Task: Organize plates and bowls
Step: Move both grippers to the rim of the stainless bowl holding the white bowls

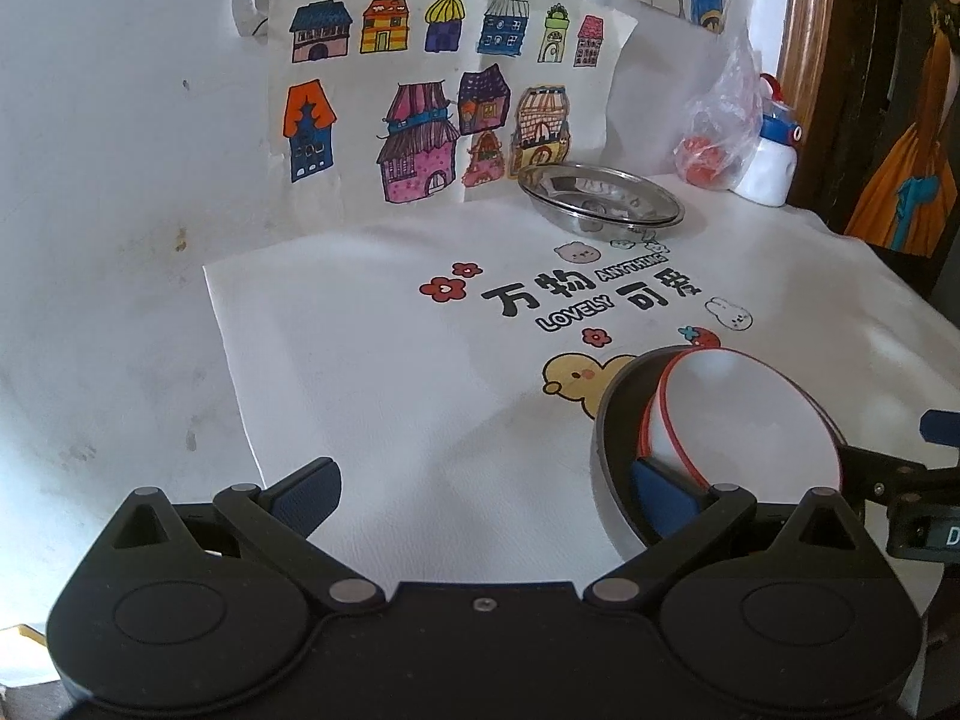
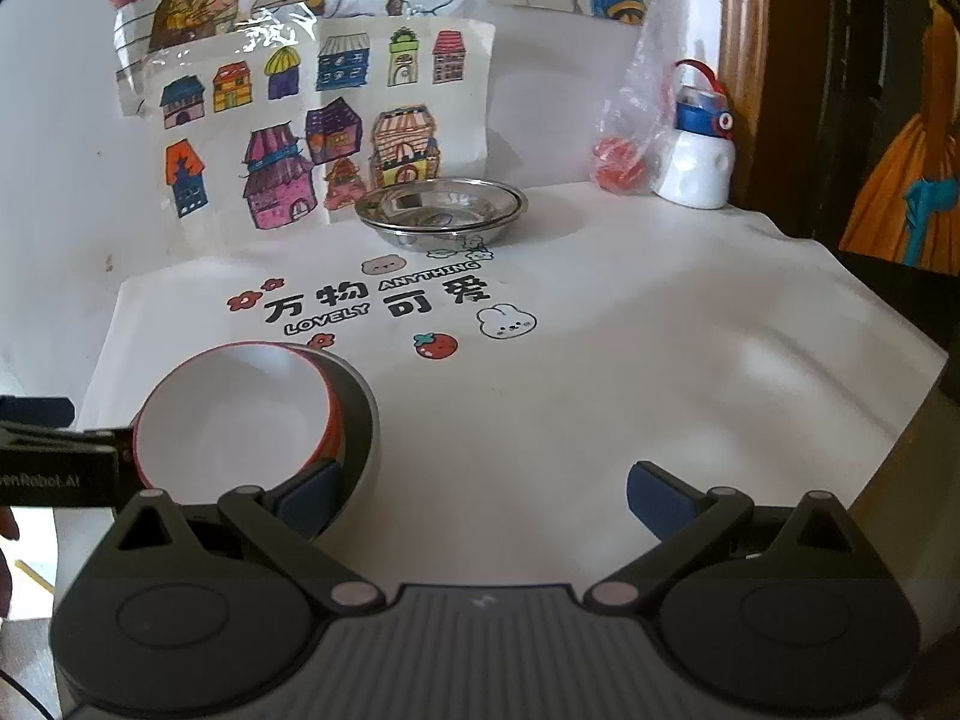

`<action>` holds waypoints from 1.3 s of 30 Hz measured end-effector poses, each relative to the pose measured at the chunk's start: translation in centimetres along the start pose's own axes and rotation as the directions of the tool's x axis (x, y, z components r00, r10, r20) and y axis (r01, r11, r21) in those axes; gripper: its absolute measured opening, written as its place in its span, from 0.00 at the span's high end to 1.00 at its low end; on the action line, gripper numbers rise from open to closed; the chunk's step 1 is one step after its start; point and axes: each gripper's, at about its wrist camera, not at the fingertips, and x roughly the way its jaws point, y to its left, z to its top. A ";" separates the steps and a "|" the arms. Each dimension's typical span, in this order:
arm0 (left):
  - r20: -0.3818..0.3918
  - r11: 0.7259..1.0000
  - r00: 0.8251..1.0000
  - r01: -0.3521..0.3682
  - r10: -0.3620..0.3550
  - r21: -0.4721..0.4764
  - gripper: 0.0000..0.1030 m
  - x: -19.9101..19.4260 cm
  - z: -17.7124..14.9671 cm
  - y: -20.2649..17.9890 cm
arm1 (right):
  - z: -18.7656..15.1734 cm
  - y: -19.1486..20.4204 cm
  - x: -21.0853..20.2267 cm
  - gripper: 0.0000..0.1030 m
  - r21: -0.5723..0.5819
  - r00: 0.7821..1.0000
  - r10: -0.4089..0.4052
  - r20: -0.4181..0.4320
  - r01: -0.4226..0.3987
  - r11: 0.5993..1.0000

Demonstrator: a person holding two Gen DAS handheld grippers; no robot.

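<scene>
Left wrist view shows the left gripper [image 1: 486, 495] spread wide, its right finger [image 1: 663, 495] dipped inside the near grey bowl [image 1: 606, 450] that nests a tilted red-rimmed white bowl [image 1: 750, 414]. The right gripper [image 2: 486, 495] is spread too, its left finger [image 2: 309, 495] at the same stack's rim (whether either pad touches, I cannot tell). Far across the printed white table cover [image 2: 630, 360], near the wall, sits a pair of stacked steel plates [image 2: 441, 210]. The likely risk: the inner bowl sits crooked, so a one-sided pinch or quick lift could tip it out or drag the stack across the cover.
</scene>
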 end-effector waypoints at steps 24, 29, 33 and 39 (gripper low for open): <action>-0.065 0.999 0.997 0.048 -0.050 -0.020 0.13 1.1 0.3 0.3 | 0.8 -1.5 1.2 0.25 0.201 0.982 0.130 -0.134 -0.102 0.974; -0.067 0.997 0.995 0.069 -0.072 -0.044 0.22 0.9 0.3 0.2 | 0.7 -1.4 1.3 0.26 0.220 0.980 0.141 -0.138 -0.108 0.969; -0.066 0.995 0.994 0.083 -0.087 -0.057 0.29 0.9 0.2 0.0 | 0.7 -1.3 1.3 0.32 0.226 0.979 0.153 -0.134 -0.120 0.967; -0.061 0.991 0.992 0.107 -0.111 -0.076 0.41 0.7 0.3 -0.1 | 0.7 -0.9 1.1 0.47 0.205 0.978 0.172 -0.120 -0.145 0.968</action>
